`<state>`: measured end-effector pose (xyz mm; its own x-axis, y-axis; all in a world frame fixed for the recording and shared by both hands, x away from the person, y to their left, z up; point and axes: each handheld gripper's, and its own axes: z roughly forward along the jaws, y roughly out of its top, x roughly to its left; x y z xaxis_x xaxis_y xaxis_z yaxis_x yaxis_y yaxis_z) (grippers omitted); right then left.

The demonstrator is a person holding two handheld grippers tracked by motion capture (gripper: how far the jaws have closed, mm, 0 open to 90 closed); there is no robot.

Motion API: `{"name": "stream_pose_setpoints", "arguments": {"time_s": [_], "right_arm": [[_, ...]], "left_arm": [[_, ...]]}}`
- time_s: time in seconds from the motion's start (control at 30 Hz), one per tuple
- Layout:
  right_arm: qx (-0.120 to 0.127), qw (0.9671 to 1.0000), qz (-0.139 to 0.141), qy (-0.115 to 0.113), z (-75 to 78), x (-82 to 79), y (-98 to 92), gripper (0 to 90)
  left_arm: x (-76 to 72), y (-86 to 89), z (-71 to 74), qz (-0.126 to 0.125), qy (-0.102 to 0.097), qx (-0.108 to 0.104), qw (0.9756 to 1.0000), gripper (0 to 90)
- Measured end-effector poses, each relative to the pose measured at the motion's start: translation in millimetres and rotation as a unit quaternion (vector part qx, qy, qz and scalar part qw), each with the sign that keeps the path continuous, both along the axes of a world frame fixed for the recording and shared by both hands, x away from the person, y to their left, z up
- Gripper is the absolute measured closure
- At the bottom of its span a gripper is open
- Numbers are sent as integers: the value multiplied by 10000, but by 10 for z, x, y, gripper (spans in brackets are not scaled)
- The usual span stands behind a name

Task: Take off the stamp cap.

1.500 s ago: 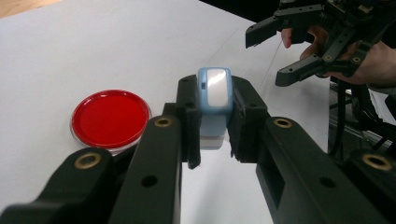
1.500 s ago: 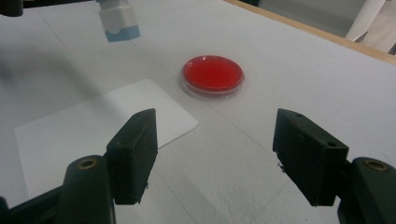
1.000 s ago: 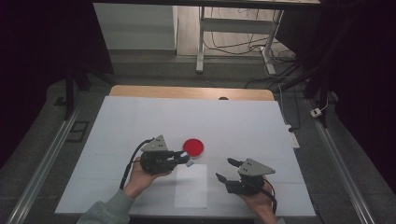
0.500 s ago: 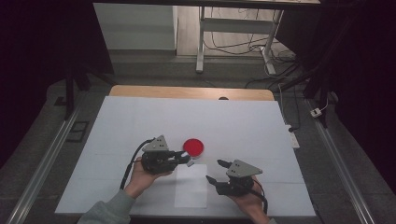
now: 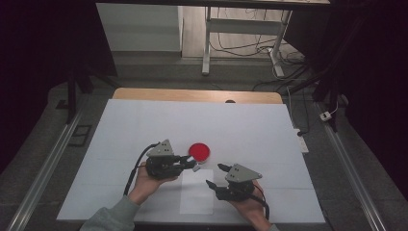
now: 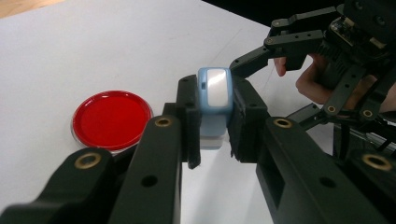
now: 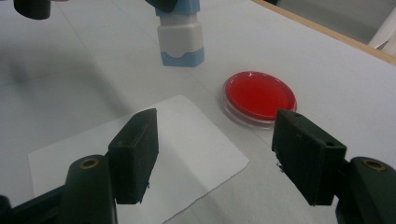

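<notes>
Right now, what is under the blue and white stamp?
Under the blue and white stamp, held by the left gripper, lies bare white table. Its underside cannot be seen. The paper sheet lies nearer, beside it.

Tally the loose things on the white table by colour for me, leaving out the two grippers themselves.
Red: 1, the round lidded dish.
Blue and white: 1, the small stamp-like block, clamped upright in the left gripper.
White: 1, the paper sheet lying flat in front of the right gripper, whose jaws stand apart with nothing between them.
Total: 3
</notes>
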<state>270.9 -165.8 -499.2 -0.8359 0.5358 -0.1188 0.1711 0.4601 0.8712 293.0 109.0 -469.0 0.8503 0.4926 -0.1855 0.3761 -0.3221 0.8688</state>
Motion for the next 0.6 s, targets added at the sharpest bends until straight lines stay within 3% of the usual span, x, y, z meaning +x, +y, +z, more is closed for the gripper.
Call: {"name": "stream_pose_setpoints", "arguments": {"time_s": [0.6], "right_arm": [[-114,9999,16,-78,2,11,208,328]], "left_arm": [[5,-1,-1,43,1,-37,10000,759]]}}
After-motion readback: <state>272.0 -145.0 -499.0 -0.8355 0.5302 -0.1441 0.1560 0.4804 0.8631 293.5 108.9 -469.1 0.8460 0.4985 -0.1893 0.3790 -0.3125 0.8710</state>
